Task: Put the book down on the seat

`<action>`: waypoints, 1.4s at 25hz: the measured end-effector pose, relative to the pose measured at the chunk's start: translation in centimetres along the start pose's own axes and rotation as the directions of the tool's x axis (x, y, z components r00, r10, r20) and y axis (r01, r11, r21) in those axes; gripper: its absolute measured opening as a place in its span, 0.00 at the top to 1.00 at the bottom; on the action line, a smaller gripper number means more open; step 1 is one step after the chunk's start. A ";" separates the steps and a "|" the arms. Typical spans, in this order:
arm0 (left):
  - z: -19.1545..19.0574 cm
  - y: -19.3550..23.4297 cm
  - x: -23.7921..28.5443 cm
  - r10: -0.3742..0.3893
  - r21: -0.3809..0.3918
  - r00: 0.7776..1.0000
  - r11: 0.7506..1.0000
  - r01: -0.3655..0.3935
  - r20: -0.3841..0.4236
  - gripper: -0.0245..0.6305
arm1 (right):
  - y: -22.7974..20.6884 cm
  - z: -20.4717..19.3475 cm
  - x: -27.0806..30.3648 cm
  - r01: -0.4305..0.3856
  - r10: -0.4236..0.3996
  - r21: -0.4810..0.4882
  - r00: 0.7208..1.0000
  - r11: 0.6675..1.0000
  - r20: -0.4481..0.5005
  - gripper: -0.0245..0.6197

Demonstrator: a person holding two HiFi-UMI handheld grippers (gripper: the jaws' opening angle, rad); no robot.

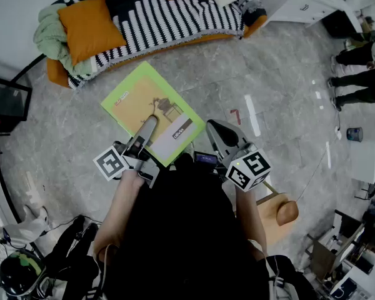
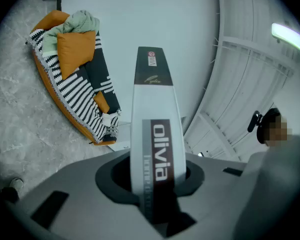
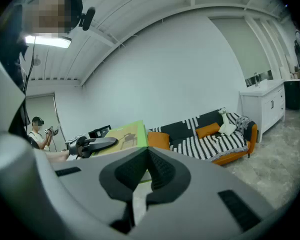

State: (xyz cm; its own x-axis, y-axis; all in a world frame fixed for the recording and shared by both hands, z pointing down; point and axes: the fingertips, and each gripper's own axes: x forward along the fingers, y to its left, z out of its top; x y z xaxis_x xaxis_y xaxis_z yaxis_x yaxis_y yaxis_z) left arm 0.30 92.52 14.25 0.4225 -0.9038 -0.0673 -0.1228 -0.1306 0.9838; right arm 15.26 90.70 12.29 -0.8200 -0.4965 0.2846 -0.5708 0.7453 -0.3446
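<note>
A flat book [image 1: 151, 110] with a green and yellow cover hangs in the air above the grey floor. My left gripper [image 1: 150, 123] is shut on its near edge. In the left gripper view the grey and brown spine of the book [image 2: 154, 134] stands up between the jaws. The seat is a sofa [image 1: 175, 14] with a black-and-white striped cover and orange cushions [image 1: 89, 25], beyond the book's far edge. My right gripper [image 1: 216, 132] is beside the book's right side, shut with nothing in it. In the right gripper view the closed gripper [image 3: 148, 152] points towards the book [image 3: 126, 135] and the sofa [image 3: 210, 140].
A white cabinet [image 1: 307, 5] stands right of the sofa. People's legs [image 1: 361, 74] are at the far right, with a small can [image 1: 354, 134] on the floor near them. A wooden stool [image 1: 280, 214] is by my right side. A dark screen [image 1: 6, 99] stands at the left.
</note>
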 end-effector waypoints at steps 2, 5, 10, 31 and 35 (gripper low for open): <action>-0.1 0.0 0.0 -0.001 -0.011 1.000 1.000 0.001 -0.007 0.76 | 0.3 0.3 0.2 0.005 -0.005 -0.007 1.000 1.000 0.005 0.94; -0.2 0.0 0.1 0.002 -0.016 1.000 1.000 -0.002 -0.023 0.76 | 0.6 0.5 0.5 0.004 -0.003 -0.012 1.000 1.000 0.007 0.94; -0.4 0.2 0.2 0.007 -0.042 0.999 0.999 -0.008 -0.035 0.76 | 1.9 -0.3 1.5 -0.032 0.029 -0.071 0.999 0.997 -0.044 0.94; 6.6 3.7 0.8 -0.010 -0.078 0.999 0.997 0.008 -0.033 0.76 | 0.3 -1.5 8.4 0.100 -0.096 0.019 0.988 0.995 -0.121 0.78; 6.6 3.1 0.0 -0.003 -0.094 1.000 0.996 0.002 -0.017 0.76 | 1.7 -1.9 7.6 0.095 -0.087 0.058 0.987 0.994 -0.134 0.75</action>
State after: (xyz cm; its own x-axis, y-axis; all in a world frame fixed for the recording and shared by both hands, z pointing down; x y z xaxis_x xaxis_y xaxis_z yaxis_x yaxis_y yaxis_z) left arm -6.00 89.45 16.23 0.4384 -0.8962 -0.0677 -0.0374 -0.0934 0.9949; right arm 8.10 89.05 15.53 -0.7546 -0.4954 0.4303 -0.6477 0.6675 -0.3673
